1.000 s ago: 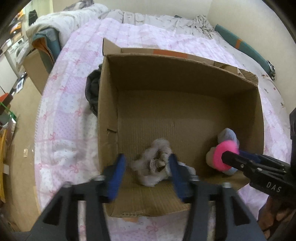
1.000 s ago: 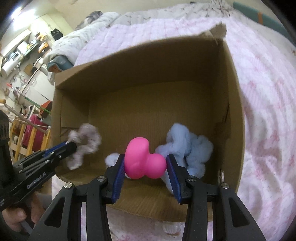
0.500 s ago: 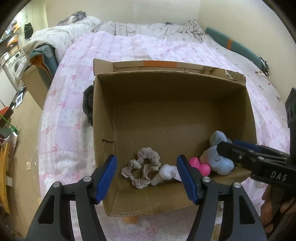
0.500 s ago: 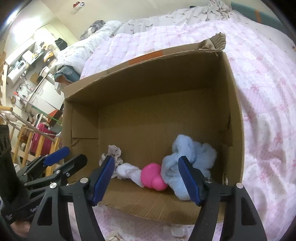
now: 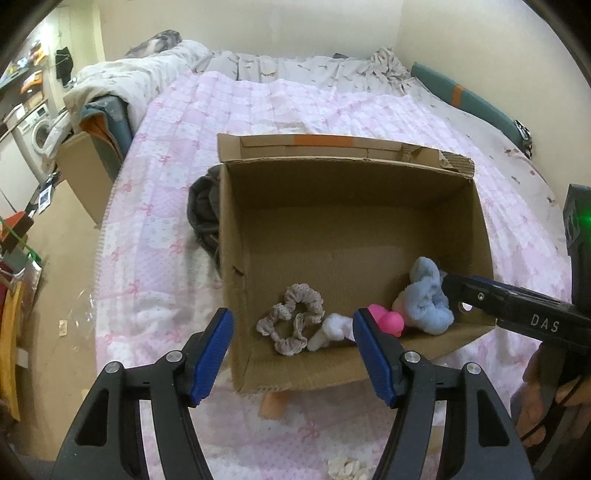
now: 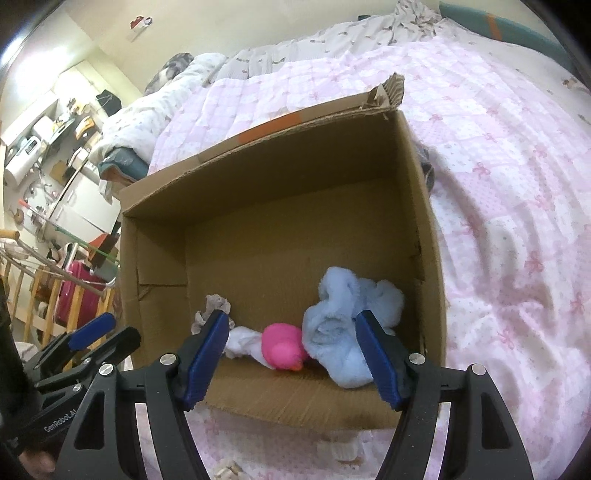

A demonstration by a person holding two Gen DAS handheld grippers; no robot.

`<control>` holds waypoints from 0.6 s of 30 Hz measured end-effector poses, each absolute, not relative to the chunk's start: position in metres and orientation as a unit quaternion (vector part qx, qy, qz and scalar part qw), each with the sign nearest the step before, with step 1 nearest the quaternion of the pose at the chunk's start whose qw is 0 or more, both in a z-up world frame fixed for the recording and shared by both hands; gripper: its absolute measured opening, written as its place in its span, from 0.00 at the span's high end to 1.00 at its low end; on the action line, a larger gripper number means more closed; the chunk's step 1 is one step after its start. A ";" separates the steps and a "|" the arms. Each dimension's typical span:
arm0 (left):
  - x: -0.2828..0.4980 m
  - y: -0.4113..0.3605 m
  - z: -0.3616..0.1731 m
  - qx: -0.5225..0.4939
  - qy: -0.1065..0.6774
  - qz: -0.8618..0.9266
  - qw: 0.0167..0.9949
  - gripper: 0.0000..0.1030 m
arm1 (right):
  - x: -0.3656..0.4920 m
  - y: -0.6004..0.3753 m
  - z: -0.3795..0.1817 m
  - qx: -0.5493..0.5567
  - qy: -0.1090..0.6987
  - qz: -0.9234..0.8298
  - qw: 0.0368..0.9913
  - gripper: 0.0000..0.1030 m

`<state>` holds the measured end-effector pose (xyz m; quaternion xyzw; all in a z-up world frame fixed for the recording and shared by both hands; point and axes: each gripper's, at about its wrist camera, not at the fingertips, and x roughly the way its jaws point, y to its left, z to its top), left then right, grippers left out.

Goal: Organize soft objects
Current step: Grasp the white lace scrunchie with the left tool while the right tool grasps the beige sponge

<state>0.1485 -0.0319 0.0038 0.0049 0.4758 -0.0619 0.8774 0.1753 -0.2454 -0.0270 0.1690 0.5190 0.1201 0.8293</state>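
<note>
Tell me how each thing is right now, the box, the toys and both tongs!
Box: open on top, standing on the bed, flap torn at a far corner.
Scrunchie: lying loose on the box floor.
White cloth: lying between scrunchie and duck.
Duck: tipped over in the box, against the blue cloth.
Blue cloth: crumpled in the box corner.
Left tongs: open, empty.
Right tongs: open, empty.

Pink-quilted bed against cream wall, washing machine beyond.
</note>
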 end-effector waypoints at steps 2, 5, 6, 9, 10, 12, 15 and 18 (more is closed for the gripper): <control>0.141 -0.027 0.006 0.000 0.475 -0.057 0.878 0.38 | 0.170 -0.245 -0.024 0.168 0.520 0.120 0.829 0.27; 0.131 -0.021 0.008 -0.005 0.476 -0.050 0.878 0.38 | 0.164 -0.245 -0.019 0.169 0.521 0.121 0.828 0.27; 0.127 -0.019 0.009 -0.008 0.476 -0.047 0.878 0.38 | 0.161 -0.244 -0.016 0.168 0.520 0.121 0.829 0.27; 0.115 -0.014 0.009 -0.012 0.477 -0.041 0.878 0.38 | 0.152 -0.244 -0.010 0.169 0.517 0.122 0.831 0.27; 0.112 -0.013 0.010 -0.013 0.477 -0.040 0.878 0.38 | 0.148 -0.244 -0.008 0.169 0.516 0.122 0.831 0.27; 0.104 -0.011 0.011 -0.015 0.476 -0.037 0.878 0.37 | 0.142 -0.245 -0.005 0.171 0.514 0.122 0.832 0.27; 0.095 -0.008 0.010 -0.020 0.476 -0.033 0.879 0.37 | 0.132 -0.247 -0.002 0.170 0.512 0.119 0.834 0.27; 0.087 -0.005 0.007 -0.025 0.479 -0.027 0.877 0.37 | 0.123 -0.249 -0.002 0.176 0.514 0.117 0.831 0.27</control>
